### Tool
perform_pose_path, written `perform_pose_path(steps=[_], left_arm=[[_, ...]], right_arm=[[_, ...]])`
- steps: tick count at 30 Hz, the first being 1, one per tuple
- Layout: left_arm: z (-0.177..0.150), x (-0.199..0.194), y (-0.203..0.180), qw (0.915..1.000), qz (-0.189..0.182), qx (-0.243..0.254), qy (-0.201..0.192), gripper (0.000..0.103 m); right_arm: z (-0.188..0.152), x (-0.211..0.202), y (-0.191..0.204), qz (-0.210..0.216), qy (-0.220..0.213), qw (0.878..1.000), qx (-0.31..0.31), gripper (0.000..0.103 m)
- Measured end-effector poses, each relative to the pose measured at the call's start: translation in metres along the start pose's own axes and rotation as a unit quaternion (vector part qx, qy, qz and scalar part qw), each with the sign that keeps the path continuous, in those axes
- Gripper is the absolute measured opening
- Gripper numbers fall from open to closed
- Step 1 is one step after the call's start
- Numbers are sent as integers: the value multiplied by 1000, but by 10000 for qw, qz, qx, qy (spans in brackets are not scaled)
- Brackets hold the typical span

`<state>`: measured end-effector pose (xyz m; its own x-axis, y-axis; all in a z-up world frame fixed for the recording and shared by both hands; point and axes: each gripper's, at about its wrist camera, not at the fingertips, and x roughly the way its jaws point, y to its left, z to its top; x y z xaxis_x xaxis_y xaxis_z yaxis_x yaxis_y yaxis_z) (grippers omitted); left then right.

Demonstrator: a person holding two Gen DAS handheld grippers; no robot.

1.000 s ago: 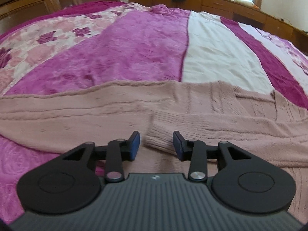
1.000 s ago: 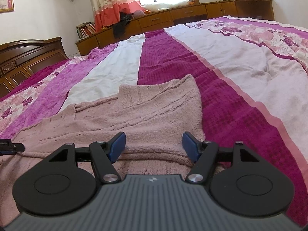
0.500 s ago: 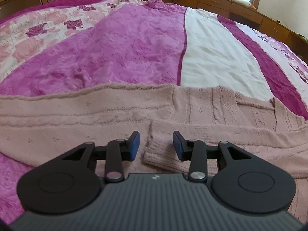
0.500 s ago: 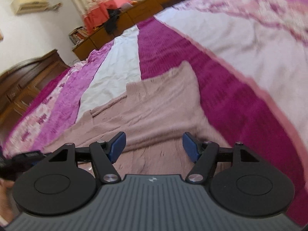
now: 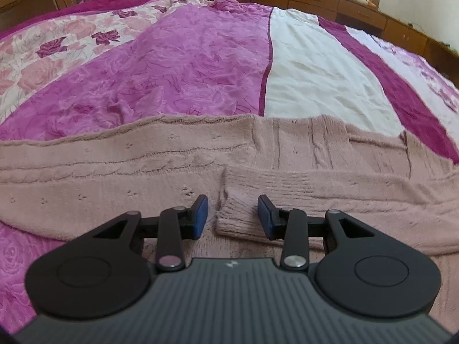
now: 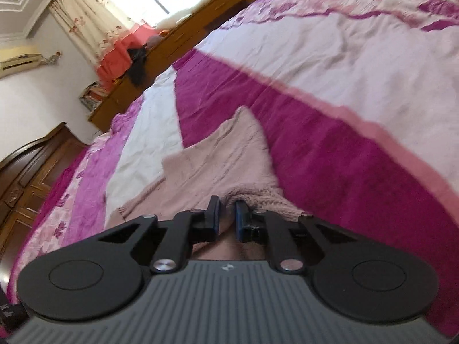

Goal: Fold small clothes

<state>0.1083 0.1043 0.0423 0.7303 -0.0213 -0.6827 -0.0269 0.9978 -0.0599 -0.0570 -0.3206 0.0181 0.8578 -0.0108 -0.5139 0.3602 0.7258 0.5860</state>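
Now: dusty-pink knit sweater [image 5: 143,169] flat on pink-striped bedspread [image 5: 183,66]. L gripper [image 5: 232,215] fingers apart, straddling ribbed cuff [image 5: 238,220]. R gripper [image 6: 227,218] pinched tight on sweater edge.

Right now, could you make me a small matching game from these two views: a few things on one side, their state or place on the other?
Things:
1. left gripper
2. right gripper
3. sweater cuff
4. bedspread

States:
a. pinched on a fold of knit
b. lying between open blue pads
c. open, holding nothing
d. spread under the sweater

Pairs: 1-c, 2-a, 3-b, 4-d
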Motion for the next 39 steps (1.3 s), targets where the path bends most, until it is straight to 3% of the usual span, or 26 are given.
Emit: perform_pose_path(steps=[8, 12, 14, 16, 18, 21, 29, 32, 33, 34, 37, 39], left_arm=[[-4, 1, -9, 9994, 188, 299, -19, 40], [-3, 0, -8, 9996, 184, 226, 3, 40], [-2, 0, -9, 9996, 177, 213, 4, 40], [-2, -2, -9, 9997, 164, 206, 10, 41], [-1, -3, -10, 9997, 112, 201, 2, 41], [0, -6, -9, 9998, 24, 191, -23, 41], [1, -7, -10, 9998, -79, 170, -115, 41], [2, -9, -11, 9995, -152, 173, -224, 41], [2, -9, -12, 9994, -167, 182, -256, 41], [3, -9, -13, 9992, -177, 199, -285, 41], [2, -8, -16, 9987, -173, 309, -356, 41], [2, -1, -18, 9988, -64, 400, -291, 41]], right_arm=[[1, -6, 1, -61, 541, 9983, -223, 15], [7, -19, 22, 216, 822, 9944, -625, 20], [12, -24, 34, 346, 725, 9934, -817, 27], [20, -21, 43, 396, 523, 9929, -994, 51], [31, -8, 48, 270, 259, 9934, -1083, 59], [51, 28, 49, -28, 103, 9927, -1205, 60], [89, 115, 38, -567, 507, 9897, -1209, 60], [86, 135, 33, -487, 826, 9876, -1246, 53], [85, 136, 34, -416, 859, 9861, -1362, 26], [84, 134, 36, -333, 810, 9857, -1440, 11], [80, 118, 39, -512, 190, 9855, -1607, 10], [79, 118, 35, -708, 59, 9847, -1588, 10]])
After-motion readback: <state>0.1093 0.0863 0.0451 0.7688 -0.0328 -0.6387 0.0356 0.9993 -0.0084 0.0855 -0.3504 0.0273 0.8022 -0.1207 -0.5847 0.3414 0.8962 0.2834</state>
